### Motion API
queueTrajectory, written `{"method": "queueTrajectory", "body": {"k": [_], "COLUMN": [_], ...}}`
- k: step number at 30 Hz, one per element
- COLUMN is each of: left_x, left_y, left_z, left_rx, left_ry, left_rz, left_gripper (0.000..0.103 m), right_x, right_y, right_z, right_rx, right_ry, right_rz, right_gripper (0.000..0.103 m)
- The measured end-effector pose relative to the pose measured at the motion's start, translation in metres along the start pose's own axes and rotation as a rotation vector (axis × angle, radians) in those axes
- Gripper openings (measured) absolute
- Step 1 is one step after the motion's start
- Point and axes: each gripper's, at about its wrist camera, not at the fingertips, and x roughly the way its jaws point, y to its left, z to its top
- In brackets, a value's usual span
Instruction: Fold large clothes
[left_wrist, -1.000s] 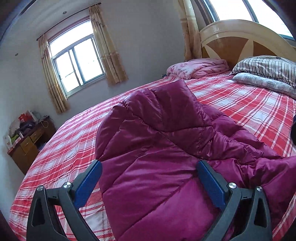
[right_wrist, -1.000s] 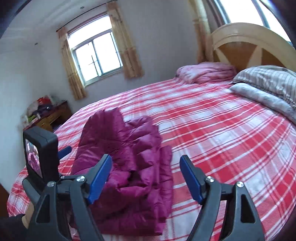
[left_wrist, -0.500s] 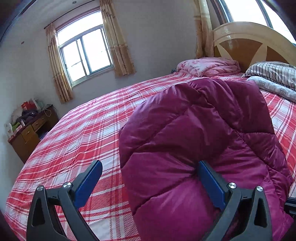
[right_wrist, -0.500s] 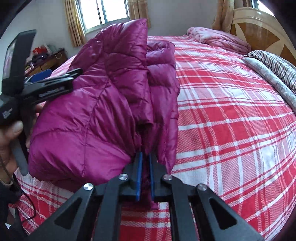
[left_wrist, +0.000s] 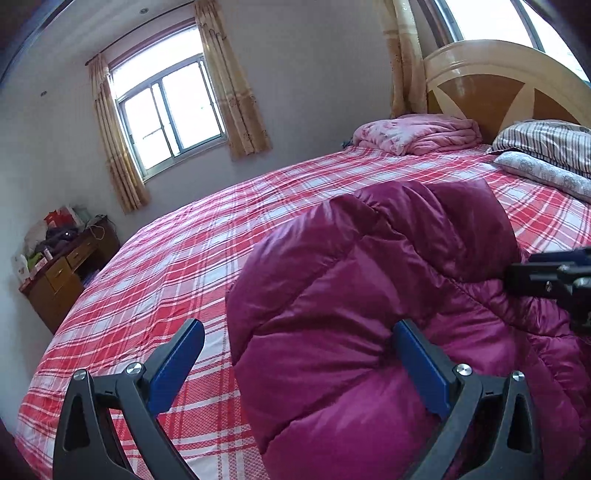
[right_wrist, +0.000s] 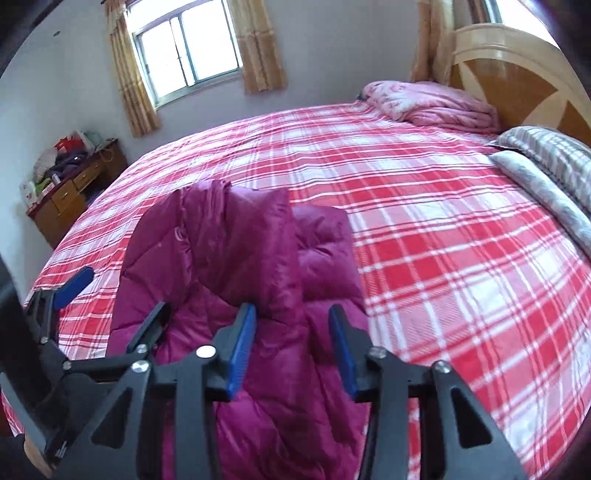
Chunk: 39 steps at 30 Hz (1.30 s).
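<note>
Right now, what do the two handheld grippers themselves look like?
Both match: the left gripper and right gripper have black plastic frames with triangular cut-outs, silver round bolt heads at the pivots, and flat blue pads lining the inner fingers. In the right wrist view, the left unit carries a black block, mostly cut off at the frame edge.

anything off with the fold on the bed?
The jacket is folded unevenly: one flap stands up in a peak instead of lying flat, and the layers on its right side sit stepped. The bed looks otherwise tidy.
</note>
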Motion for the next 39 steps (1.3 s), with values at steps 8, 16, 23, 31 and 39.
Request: {"method": "queueTrajectory", "body": {"k": [8,16,23,31,39], "left_x": [0.035,0.035,0.053,0.071,0.080], "left_y": [0.011,0.008,0.005,-0.014,-0.013], "left_z": [0.008,0.018,0.021,0.004,-0.001], "left_rx": [-0.029,-0.026,-0.078,-0.045,-0.063], "left_ry": [0.061,0.065,0.149,0.162,0.188], "left_rz": [0.036,0.084,0.115,0.103,0.071], "left_gripper": [0.102,0.102,0.102,0.102,0.102], "right_x": [-0.001,-0.041,0.031,0.046,0.060], "right_y": [-0.015,0.021,-0.003,-0.018,-0.022], "right_z": [-0.034,0.029,0.016,0.000,-0.003], "right_rx": [0.062,0.054,0.093,0.127,0.136], "right_ry": [0.069,-0.146,-0.052,-0.030,-0.013], "right_rz": [-0.122,-0.069,-0.074,-0.045,-0.050], "right_gripper": [0.011,0.030,0.030,0.030,0.030]}}
